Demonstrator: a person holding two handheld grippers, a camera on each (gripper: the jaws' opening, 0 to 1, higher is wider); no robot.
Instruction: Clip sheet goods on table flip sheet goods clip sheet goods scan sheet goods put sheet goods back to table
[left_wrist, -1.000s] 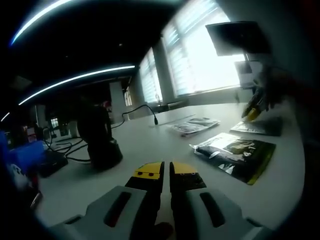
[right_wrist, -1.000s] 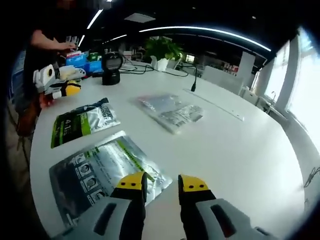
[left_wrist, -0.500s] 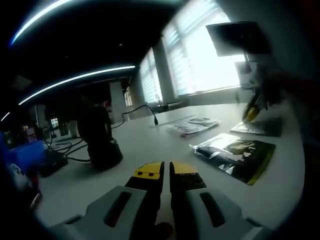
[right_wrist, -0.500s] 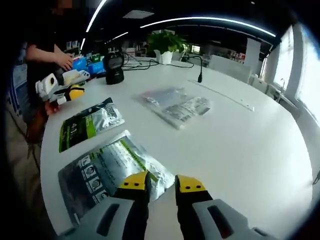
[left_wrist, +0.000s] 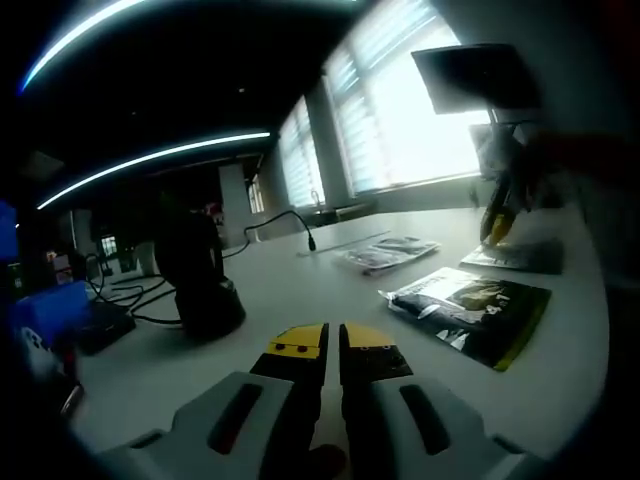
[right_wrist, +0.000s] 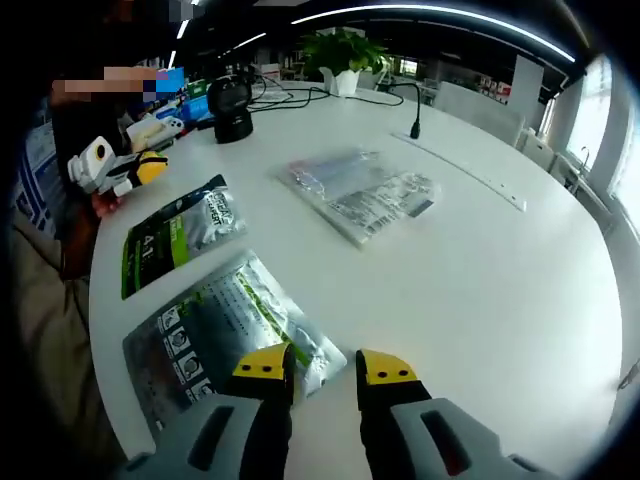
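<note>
1. Right tongs (right_wrist: 325, 368): yellow-tipped jaws parted by a narrow gap, nothing between them. They hover just above the white counter (right_wrist: 480, 290), at the near right corner of a silver sheet pouch (right_wrist: 225, 335); contact with the pouch cannot be judged.
2. Left tongs (left_wrist: 332, 342): jaws pressed together, only a thin slit between the yellow tips, holding nothing, low over the counter (left_wrist: 300, 300).
3. Silver sheet pouch lies flat near the counter's near edge, printed side up with a green stripe.
4. Just beyond it, to the left, a green-and-silver pouch (right_wrist: 175, 235) lies flat; the left gripper view shows it dark, to the right of the left tongs (left_wrist: 470, 312).
5. Farther out, mid-counter, a stack of clear-wrapped sheet packs (right_wrist: 360, 190), well apart from both pouches.
6. Far left on the counter: a black scanner on a stand (right_wrist: 232, 105) with cables trailing from it; blue boxes (right_wrist: 185, 100) behind.
7. Far end: a potted plant (right_wrist: 340, 55) and a gooseneck microphone (right_wrist: 412, 110).
8. Room: office space, long ceiling light strips, bright windows with blinds (left_wrist: 410, 110) on the right.
</note>
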